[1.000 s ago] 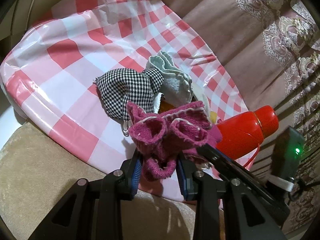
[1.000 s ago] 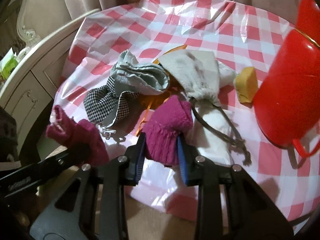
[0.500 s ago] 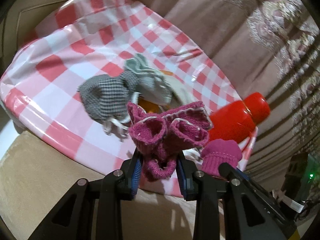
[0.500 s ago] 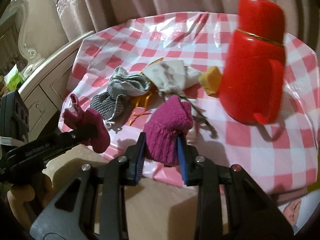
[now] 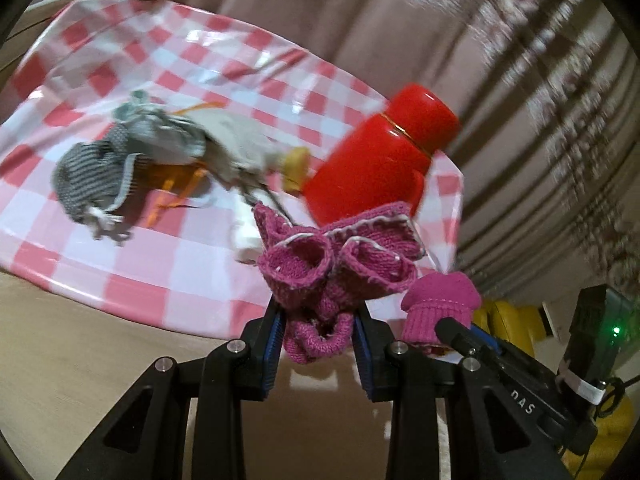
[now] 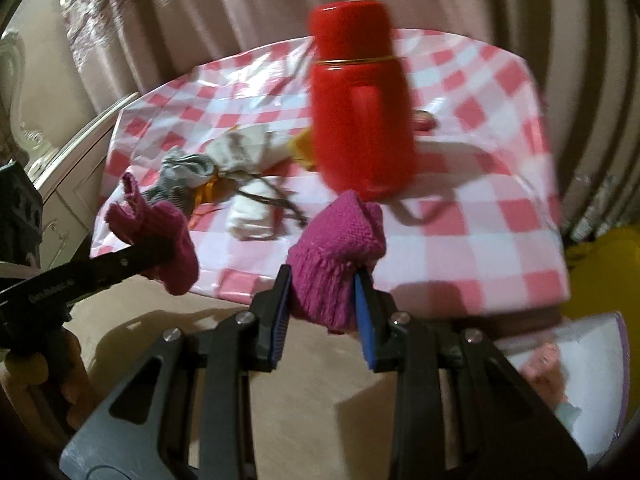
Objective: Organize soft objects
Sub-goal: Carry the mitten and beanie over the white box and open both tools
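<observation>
In the left wrist view my left gripper [image 5: 318, 320] is shut on a magenta knitted piece with white trim [image 5: 336, 256], held off the near edge of the table. My right gripper [image 6: 322, 300] is shut on a second magenta knitted piece [image 6: 340, 236], also in front of the table edge. Each gripper shows in the other's view: the right one [image 5: 436, 332] with its knit [image 5: 440, 304], and the left one's knit [image 6: 160, 236]. On the pink-checked tablecloth [image 5: 140, 256] lie a houndstooth pouch [image 5: 92, 176], a grey-green pouch [image 5: 160, 132] and a white drawstring bag [image 5: 236, 140].
A red flask [image 6: 360, 112] stands on the cloth near the right, with a small yellow piece [image 5: 296, 160] beside it. A white cabinet [image 6: 68, 160] is left of the table, curtains hang behind, and a yellow object [image 6: 600, 264] and a white sheet [image 6: 580, 368] lie lower right.
Both grippers have drawn back from the table and swung to the right, each still carrying its magenta knit. The pile of pouches now sits farther away and to the left.
</observation>
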The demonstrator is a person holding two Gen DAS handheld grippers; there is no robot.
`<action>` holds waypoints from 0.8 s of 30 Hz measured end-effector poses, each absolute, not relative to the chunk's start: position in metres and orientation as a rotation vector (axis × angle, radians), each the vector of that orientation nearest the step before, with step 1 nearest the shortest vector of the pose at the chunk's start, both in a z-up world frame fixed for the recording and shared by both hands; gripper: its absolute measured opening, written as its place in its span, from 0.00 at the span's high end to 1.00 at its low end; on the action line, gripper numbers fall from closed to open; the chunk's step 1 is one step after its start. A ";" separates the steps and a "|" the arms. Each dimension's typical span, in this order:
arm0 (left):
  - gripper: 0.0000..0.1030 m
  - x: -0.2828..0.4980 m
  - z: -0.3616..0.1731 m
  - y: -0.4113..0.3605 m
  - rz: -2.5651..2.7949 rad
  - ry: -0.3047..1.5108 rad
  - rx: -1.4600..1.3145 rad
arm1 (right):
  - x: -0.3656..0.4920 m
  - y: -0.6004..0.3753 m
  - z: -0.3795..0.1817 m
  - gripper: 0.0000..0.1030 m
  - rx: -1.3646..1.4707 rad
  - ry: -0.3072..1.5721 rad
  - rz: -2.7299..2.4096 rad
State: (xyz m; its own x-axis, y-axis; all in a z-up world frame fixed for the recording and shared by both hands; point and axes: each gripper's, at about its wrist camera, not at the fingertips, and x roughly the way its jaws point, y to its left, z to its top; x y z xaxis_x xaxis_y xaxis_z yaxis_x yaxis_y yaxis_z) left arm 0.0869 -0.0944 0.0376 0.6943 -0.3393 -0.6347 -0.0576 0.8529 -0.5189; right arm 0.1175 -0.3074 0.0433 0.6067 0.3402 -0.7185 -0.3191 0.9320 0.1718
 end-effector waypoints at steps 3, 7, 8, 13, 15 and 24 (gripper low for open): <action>0.68 0.088 0.041 -0.119 -0.211 0.804 -0.502 | 0.114 -0.336 0.045 0.67 0.055 0.830 0.329; 0.68 0.090 0.046 -0.157 -0.291 0.816 -0.442 | 0.105 -0.368 0.051 0.67 0.061 0.807 0.260; 0.68 0.089 0.047 -0.168 -0.315 0.817 -0.425 | 0.103 -0.376 0.053 0.67 0.060 0.801 0.239; 0.68 0.090 0.050 -0.215 -0.421 0.840 -0.363 | 0.092 -0.422 0.058 0.67 0.065 0.786 0.129; 0.68 0.089 0.050 -0.232 -0.455 0.849 -0.337 | 0.086 -0.443 0.058 0.67 0.076 0.789 0.084; 0.67 0.077 0.045 -0.306 -0.615 0.905 -0.228 | 0.062 -0.515 0.050 0.66 0.120 0.809 -0.077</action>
State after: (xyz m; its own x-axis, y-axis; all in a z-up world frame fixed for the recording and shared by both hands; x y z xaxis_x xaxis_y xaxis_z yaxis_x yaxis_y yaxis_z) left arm 0.0769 -0.3061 0.0452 0.4613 -0.5878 -0.6646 0.4023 0.8062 -0.4338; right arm 0.0623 -0.5150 0.0498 0.6878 -0.0227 -0.7256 0.1142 0.9905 0.0772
